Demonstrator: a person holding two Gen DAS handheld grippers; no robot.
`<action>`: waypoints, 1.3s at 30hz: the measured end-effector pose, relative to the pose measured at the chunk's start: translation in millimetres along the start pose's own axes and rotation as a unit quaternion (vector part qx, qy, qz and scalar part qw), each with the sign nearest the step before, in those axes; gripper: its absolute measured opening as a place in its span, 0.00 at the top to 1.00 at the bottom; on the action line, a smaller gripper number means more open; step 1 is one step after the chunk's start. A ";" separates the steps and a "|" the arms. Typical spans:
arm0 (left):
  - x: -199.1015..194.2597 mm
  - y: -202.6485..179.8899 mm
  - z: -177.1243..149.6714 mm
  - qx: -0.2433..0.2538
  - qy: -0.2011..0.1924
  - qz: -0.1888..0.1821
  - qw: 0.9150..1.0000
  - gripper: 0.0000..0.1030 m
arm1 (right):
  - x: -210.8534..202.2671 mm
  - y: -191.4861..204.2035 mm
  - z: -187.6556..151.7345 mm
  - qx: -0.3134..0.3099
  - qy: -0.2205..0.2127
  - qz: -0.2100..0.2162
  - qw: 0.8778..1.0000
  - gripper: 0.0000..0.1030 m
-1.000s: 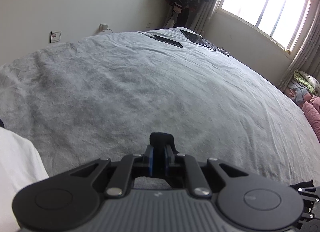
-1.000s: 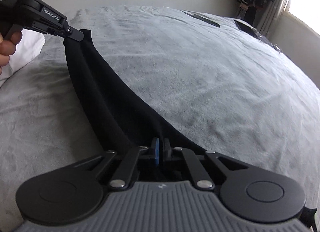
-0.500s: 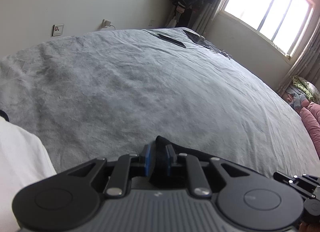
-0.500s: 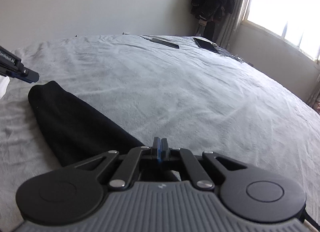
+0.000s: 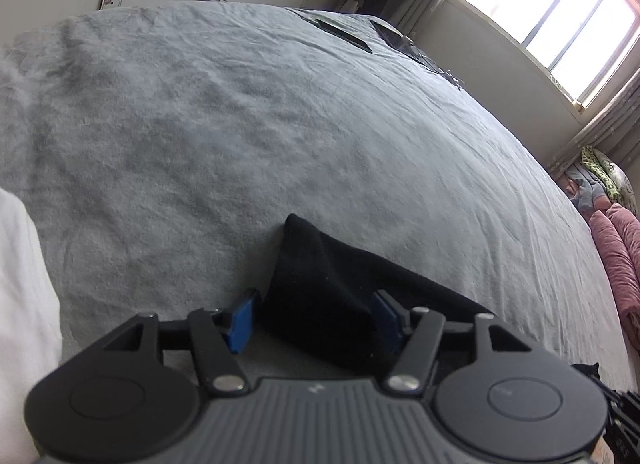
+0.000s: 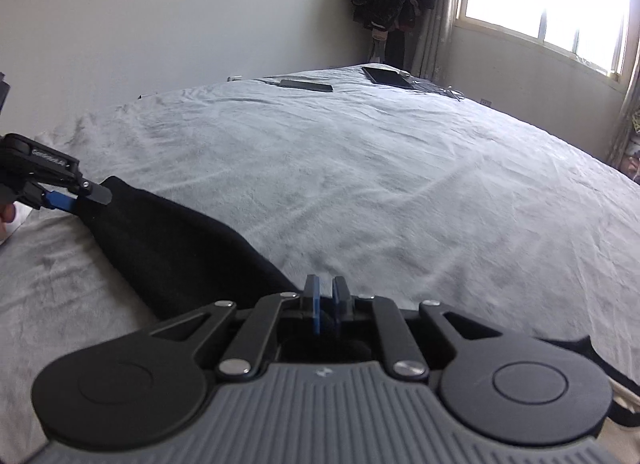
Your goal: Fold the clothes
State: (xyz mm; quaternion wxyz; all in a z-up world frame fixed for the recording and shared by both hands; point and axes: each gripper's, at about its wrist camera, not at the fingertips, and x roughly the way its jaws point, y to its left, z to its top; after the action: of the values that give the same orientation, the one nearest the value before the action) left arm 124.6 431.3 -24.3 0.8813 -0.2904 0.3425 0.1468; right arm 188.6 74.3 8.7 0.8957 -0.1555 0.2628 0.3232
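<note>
Your right gripper (image 6: 325,306) body hides near end of black garment (image 6: 176,252); jaws opening, narrow gap, can't tell if cloth's pinched. Left gripper (image 5: 312,318) jaws opening wide, straddling far end, pads off. Garment flat on grey bedspread (image 6: 380,184). Beyond: phone (image 6: 306,85), tablet (image 6: 387,76).

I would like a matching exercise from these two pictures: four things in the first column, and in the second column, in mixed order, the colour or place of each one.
Things:
1. black garment
2. bed cover
3. pink bedding
4. dark flat device

Colour or place:
a. grey, spread over the whole bed
b. lying near the far edge of the bed
c. piled beside the bed, at the right edge of the left wrist view
d. lying on the bed with one end between the left gripper's blue pads

Right pairs: 1-d, 2-a, 3-c, 4-b
</note>
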 end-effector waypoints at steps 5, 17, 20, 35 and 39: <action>1.0 1.2 -1.1 0.006 -0.014 0.030 0.999 0.82 | -27.4 17.9 -44.4 -0.115 0.018 -0.005 0.993 0.75; -23.7 8.0 9.7 -0.010 -0.029 0.021 0.999 0.91 | -31.3 33.1 -51.8 -0.155 0.009 -0.039 0.987 0.96; -40.2 7.3 14.4 0.005 -0.041 0.032 0.999 0.91 | -42.9 33.4 -53.8 -0.158 -0.006 -0.037 0.987 0.96; -37.7 22.5 5.6 0.049 -0.016 0.089 0.995 0.97 | -37.2 47.4 -69.8 -0.219 0.026 0.018 0.975 0.90; -44.9 4.9 7.7 0.066 -0.035 0.075 0.994 0.97 | -42.3 54.0 -58.8 -0.215 0.006 0.019 0.976 0.91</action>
State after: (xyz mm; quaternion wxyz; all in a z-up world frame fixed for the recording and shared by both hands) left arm 93.9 437.2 9.2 0.8966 -0.1997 0.3411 0.1997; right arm 103.5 67.0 -20.9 0.8334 -0.3416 0.1958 0.3879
